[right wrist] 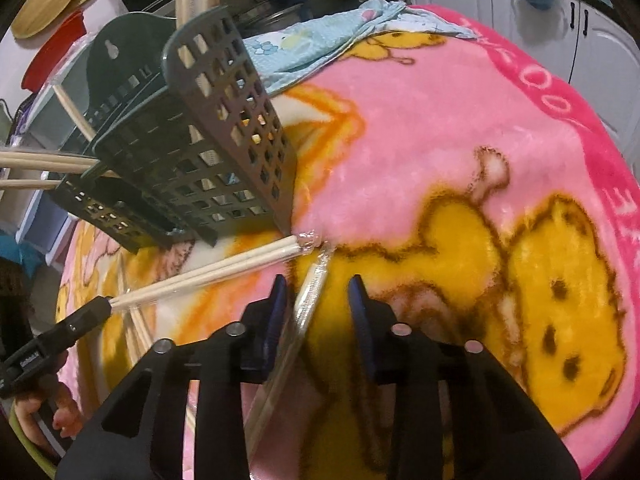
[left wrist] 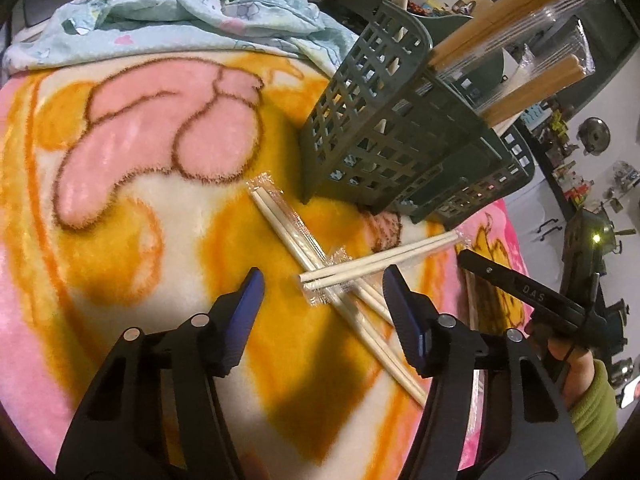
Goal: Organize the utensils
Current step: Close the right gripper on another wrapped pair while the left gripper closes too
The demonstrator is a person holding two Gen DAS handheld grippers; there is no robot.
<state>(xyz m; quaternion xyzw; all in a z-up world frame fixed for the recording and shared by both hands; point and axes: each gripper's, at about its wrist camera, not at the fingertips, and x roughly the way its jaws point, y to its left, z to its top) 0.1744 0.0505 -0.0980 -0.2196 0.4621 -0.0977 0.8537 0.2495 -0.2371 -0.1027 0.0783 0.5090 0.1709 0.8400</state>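
A dark green slotted utensil holder [left wrist: 400, 128] stands on the blanket with wooden handles [left wrist: 500, 28] sticking out; it also shows in the right wrist view [right wrist: 208, 152]. Two wrapped pairs of pale chopsticks lie crossed in front of it: one long pair [left wrist: 304, 252] and one across it [left wrist: 380, 266], the latter also in the right wrist view [right wrist: 216, 274]. My left gripper [left wrist: 324, 292] is open just above the crossing. My right gripper [right wrist: 318, 300] is open over a clear plastic-wrapped stick [right wrist: 308, 300] lying between its fingers.
A pink and orange cartoon blanket [left wrist: 120, 184] covers the surface. A crumpled light blue cloth [left wrist: 168, 12] lies at the back. The right gripper's body and a hand [left wrist: 576, 360] show at the right. White cabinets [right wrist: 520, 20] stand behind.
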